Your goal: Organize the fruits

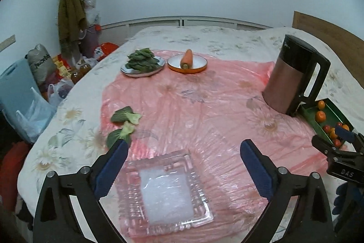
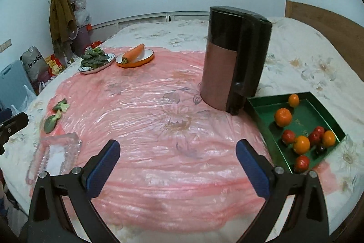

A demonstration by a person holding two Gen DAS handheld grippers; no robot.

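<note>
A green tray (image 2: 261,106) at the right holds several oranges (image 2: 283,117) and small red fruits (image 2: 288,136); it also shows at the right edge as the green tray (image 1: 307,113) in the left wrist view. A clear glass dish (image 1: 168,193) with a white pad lies on the pink plastic sheet (image 1: 193,106), right below my left gripper (image 1: 184,147), which is open and holds nothing. My right gripper (image 2: 178,147) stands open over bare pink sheet, left of the tray, nothing between its fingers. The glass dish (image 2: 54,152) sits at its left.
A tall copper and black kettle (image 2: 229,60) stands behind the tray. At the far side are a plate of greens (image 1: 143,60) and an orange bowl with a carrot (image 1: 187,58). Two loose green leaves (image 1: 124,120) lie at the left. Bags clutter the floor left of the bed.
</note>
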